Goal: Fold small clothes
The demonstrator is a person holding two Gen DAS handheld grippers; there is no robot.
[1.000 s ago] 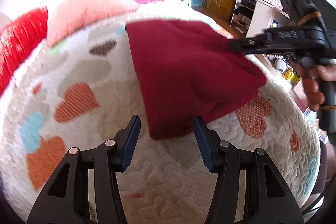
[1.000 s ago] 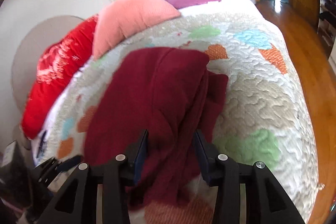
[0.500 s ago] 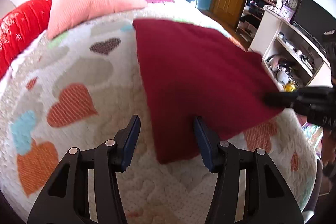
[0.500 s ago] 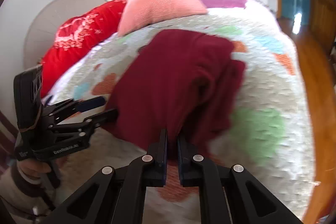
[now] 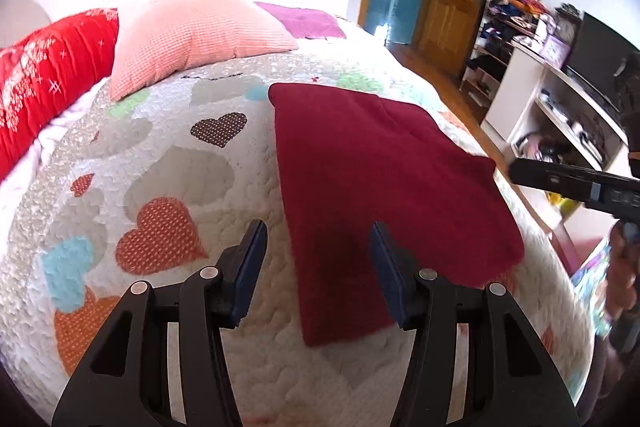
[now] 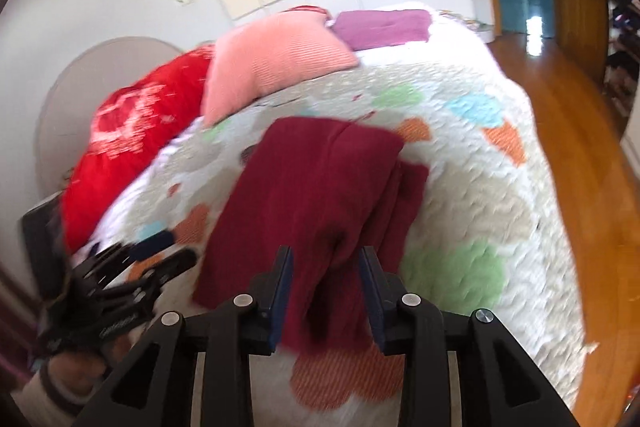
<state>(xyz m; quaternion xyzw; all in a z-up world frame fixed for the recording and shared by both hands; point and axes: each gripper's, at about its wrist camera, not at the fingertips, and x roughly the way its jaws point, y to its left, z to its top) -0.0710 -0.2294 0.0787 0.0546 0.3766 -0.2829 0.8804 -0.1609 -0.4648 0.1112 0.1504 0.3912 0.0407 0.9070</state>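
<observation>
A dark red garment (image 5: 384, 179) lies folded flat on the heart-patterned quilt (image 5: 168, 187). My left gripper (image 5: 317, 247) hovers open above its near left corner, and nothing is pinched between the pads. In the right wrist view the same garment (image 6: 320, 187) shows a doubled layer along its right side. My right gripper (image 6: 325, 263) is over its near edge, jaws opening, with cloth seen in the gap but the pads not pressing on it. From the left wrist view the right gripper (image 5: 560, 179) is just off the garment's right corner. The left gripper (image 6: 172, 251) appears blurred at lower left.
A pink pillow (image 5: 192, 35), a red pillow (image 5: 52, 75) and a purple cloth (image 5: 308, 23) sit at the bed's far end. White shelves (image 5: 560, 107) with clutter stand past the right bed edge. Wooden floor (image 6: 580, 187) runs beside the bed.
The right gripper was shut half a second ago and its jaws now stand apart. It has drawn back off the garment's right edge. The left gripper has lifted back slightly; the garment lies flatter.
</observation>
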